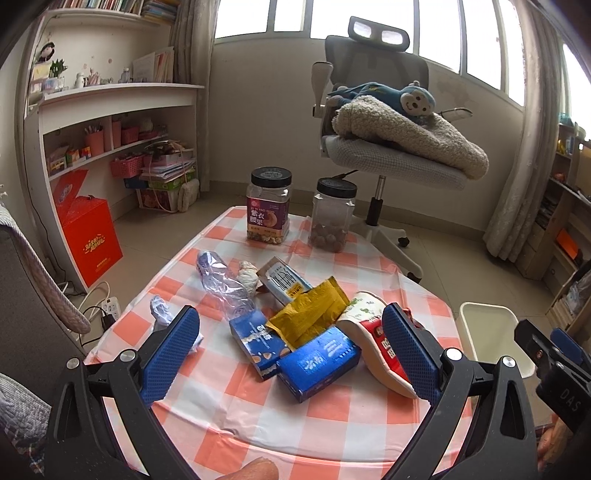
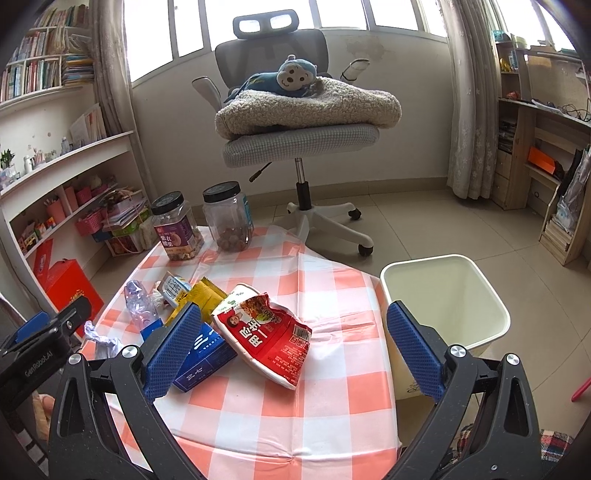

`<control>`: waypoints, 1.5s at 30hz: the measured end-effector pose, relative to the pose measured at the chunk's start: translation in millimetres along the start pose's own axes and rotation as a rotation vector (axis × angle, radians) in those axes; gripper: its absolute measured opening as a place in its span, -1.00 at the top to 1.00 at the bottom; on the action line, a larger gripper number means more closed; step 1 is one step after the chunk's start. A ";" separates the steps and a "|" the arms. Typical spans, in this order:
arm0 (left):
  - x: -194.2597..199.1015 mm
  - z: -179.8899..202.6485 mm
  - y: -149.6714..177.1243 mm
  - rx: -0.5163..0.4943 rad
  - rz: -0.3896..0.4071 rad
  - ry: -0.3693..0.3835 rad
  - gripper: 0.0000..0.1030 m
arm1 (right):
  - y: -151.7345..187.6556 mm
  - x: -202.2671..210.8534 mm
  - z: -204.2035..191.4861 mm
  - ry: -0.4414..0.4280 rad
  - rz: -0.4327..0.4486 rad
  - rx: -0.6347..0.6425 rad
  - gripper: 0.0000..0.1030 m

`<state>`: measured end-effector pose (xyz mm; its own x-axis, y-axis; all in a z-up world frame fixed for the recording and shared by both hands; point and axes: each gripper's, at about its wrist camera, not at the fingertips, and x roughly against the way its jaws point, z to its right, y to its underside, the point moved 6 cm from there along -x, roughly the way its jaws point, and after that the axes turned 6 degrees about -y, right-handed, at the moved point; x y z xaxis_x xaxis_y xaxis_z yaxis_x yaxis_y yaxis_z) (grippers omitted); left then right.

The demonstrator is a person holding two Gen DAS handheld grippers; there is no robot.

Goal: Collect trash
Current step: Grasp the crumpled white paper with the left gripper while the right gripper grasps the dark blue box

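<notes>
On the orange-and-white checked surface (image 2: 295, 406) lies a heap of trash: a crushed red-and-white paper noodle cup (image 2: 266, 332), two blue cardboard boxes (image 1: 317, 362), a yellow foil wrapper (image 1: 310, 314) and a crumpled clear plastic bottle (image 1: 221, 280). Both the left claw (image 1: 291, 354) and right claw (image 2: 295, 350) hover spread wide, holding nothing. Beside the surface stands a cream plastic bin (image 2: 495, 317).

Room: curved window wall (image 2: 258, 22), daylight, pale curtains (image 2: 469, 110). Beige tiled floor (image 2: 424, 229). Grey mesh office chair (image 1: 373, 74) ahead, bearing fleece blanket (image 1: 410, 133) and blue monkey plush (image 1: 406, 98). White bookshelves (image 1: 110, 110) left; red gift box (image 1: 88, 236) beneath. Wooden shelving (image 2: 535, 147) right.
</notes>
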<state>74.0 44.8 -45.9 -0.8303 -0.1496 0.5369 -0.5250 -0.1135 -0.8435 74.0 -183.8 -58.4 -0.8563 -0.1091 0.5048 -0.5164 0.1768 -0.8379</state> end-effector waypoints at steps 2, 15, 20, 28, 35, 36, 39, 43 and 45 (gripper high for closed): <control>-13.9 -16.1 -11.7 -0.013 -0.035 -0.021 -0.87 | -3.5 -8.6 -3.7 -0.022 -0.043 0.004 -0.87; -155.7 -152.2 42.5 0.415 -0.619 -0.071 -0.86 | -7.7 -115.1 -20.5 -0.136 -0.376 0.068 -0.87; -189.3 -155.1 55.1 0.461 -0.689 -0.113 -0.28 | 14.0 -147.5 -2.7 -0.095 -0.480 0.013 -0.87; -198.8 -145.5 46.1 0.393 -0.652 -0.097 0.67 | 31.9 -176.3 42.9 -0.018 -0.576 -0.185 -0.86; -175.7 -118.0 18.9 0.334 -0.540 0.034 0.67 | 29.2 -182.7 19.4 -0.110 -0.567 -0.184 -0.86; -171.2 -114.0 13.7 0.324 -0.520 0.052 0.67 | 28.5 -181.4 7.8 -0.153 -0.566 -0.160 -0.85; -158.7 -104.9 -0.2 0.296 -0.467 0.092 0.67 | 41.9 -178.6 -31.9 -0.271 -0.616 -0.122 -0.84; -147.4 -100.9 -16.5 0.277 -0.410 0.107 0.67 | 78.5 -188.6 -68.2 -0.276 -0.740 -0.233 -0.83; -144.2 -101.8 -21.9 0.269 -0.391 0.103 0.67 | 94.3 -196.7 -75.7 -0.199 -0.768 -0.285 -0.83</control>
<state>186.2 168.9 -106.5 -0.6021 0.0509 0.7968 -0.7452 -0.3941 -0.5379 193.5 -71.6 -221.0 -0.2644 -0.4657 0.8445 -0.9589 0.2201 -0.1789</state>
